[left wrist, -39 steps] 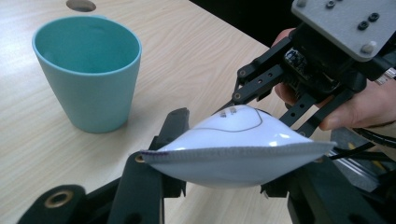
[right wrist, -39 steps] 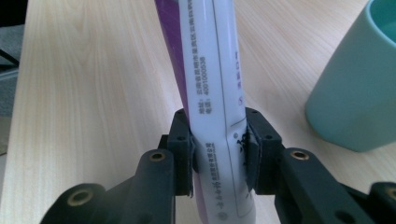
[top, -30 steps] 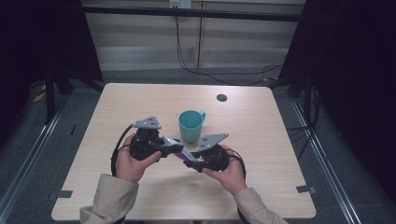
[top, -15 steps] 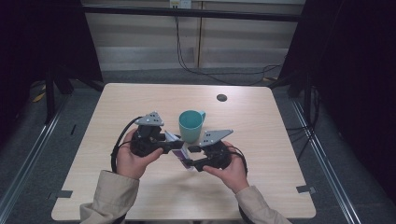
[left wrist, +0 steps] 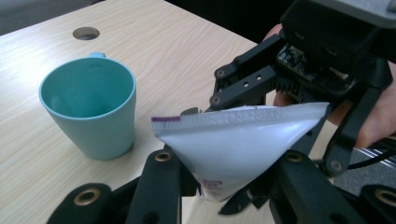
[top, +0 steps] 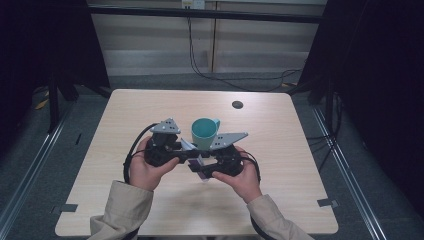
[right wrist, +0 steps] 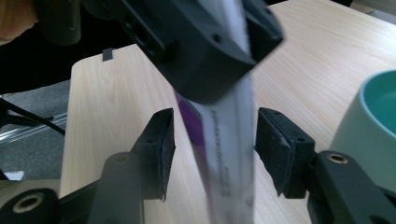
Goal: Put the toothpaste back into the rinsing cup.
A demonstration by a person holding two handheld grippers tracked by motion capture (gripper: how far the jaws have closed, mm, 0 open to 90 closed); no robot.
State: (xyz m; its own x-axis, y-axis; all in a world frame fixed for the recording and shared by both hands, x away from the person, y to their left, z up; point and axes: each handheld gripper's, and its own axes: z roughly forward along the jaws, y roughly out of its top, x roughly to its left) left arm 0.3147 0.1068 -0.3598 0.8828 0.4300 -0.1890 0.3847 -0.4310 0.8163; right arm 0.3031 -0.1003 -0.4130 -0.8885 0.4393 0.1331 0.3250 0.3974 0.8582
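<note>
Your left gripper (left wrist: 224, 186) clamps white tube (left wrist: 233, 144), pads pressing its lower body, crimped purple-tipped end up. Your right gripper (right wrist: 212, 144) straddles same tube (right wrist: 229, 154); jaws have just been opening, pads clear of tube, gap both sides. Both grippers meet near table's (top: 300, 150) middle, at near side. Teal cup (top: 204, 132) stands upright just beyond them, handle on far side, inside empty. Dark round hole (top: 237, 105) farther off, toward far right.
</note>
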